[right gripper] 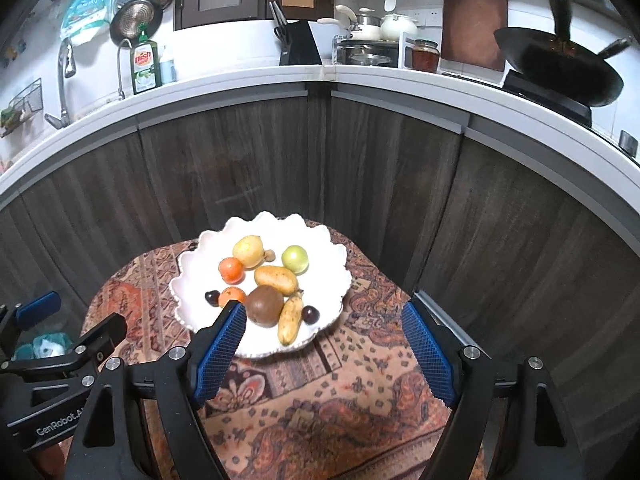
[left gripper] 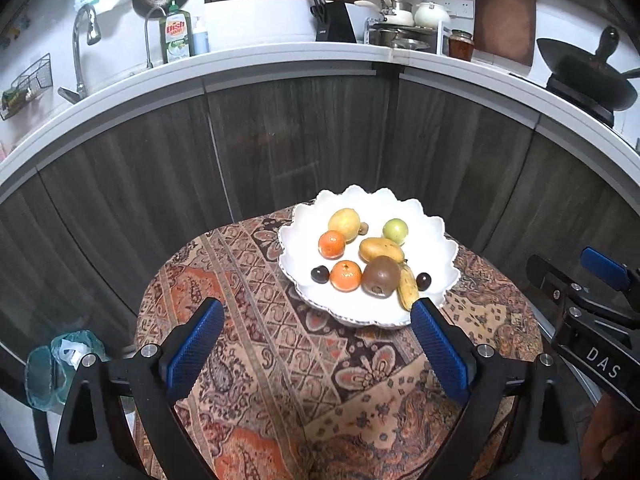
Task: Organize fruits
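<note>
A white scalloped plate (left gripper: 432, 240) stands on a small table with a patterned cloth (left gripper: 256, 320). It holds two oranges (left gripper: 345, 275), a yellow fruit (left gripper: 344, 219), a green fruit (left gripper: 395, 230), a mango (left gripper: 380, 249), a brown round fruit (left gripper: 380, 276), a small banana (left gripper: 408, 286) and two dark plums (left gripper: 320, 274). My left gripper (left gripper: 316, 344) is open and empty, short of the plate's near left edge. My right gripper (right gripper: 324, 344) is open and empty over the plate's near right edge (right gripper: 320, 328). The same fruits show in the right wrist view, with the banana (right gripper: 290, 318) nearest.
Dark wood cabinet doors (left gripper: 280, 140) stand right behind the table under a white counter (left gripper: 280, 60) with a sink tap, soap bottle, knife block, pots and a wok. A plastic bag (left gripper: 64, 364) lies on the floor at the left.
</note>
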### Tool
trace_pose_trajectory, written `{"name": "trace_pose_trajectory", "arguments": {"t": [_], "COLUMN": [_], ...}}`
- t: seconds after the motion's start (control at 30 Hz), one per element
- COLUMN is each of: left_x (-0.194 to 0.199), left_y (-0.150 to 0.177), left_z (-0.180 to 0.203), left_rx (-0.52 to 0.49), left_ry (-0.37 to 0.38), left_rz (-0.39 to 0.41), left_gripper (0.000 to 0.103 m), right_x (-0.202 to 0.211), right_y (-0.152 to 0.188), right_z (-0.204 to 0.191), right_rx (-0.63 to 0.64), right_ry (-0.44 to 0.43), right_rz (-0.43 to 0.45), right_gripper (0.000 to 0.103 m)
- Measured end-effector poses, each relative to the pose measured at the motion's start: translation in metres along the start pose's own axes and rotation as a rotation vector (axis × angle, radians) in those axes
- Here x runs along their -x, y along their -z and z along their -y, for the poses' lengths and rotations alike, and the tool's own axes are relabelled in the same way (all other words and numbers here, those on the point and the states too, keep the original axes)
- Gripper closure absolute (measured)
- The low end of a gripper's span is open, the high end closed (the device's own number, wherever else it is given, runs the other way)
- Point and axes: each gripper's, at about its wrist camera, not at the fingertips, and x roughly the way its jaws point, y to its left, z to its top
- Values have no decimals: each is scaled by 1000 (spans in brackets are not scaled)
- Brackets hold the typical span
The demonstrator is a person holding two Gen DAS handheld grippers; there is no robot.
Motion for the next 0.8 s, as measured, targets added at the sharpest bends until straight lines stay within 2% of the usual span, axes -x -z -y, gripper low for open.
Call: {"name": "trace_pose_trajectory", "arguments": {"t": [0.43, 0.8], "left_x": [48, 67], "left_y": [33, 60], "left_z": [2, 2], "left_rx": [-6, 9], "left_ry": [-1, 3], "left_rz": [27, 5], "left_gripper": [7, 7], "right_x": [44, 67], "right_y": [31, 54], "right_z": [7, 6], "right_rx": [1, 0], "right_ry": [-6, -4], "right_rz": [-6, -3], "right_gripper": [22, 22]}}
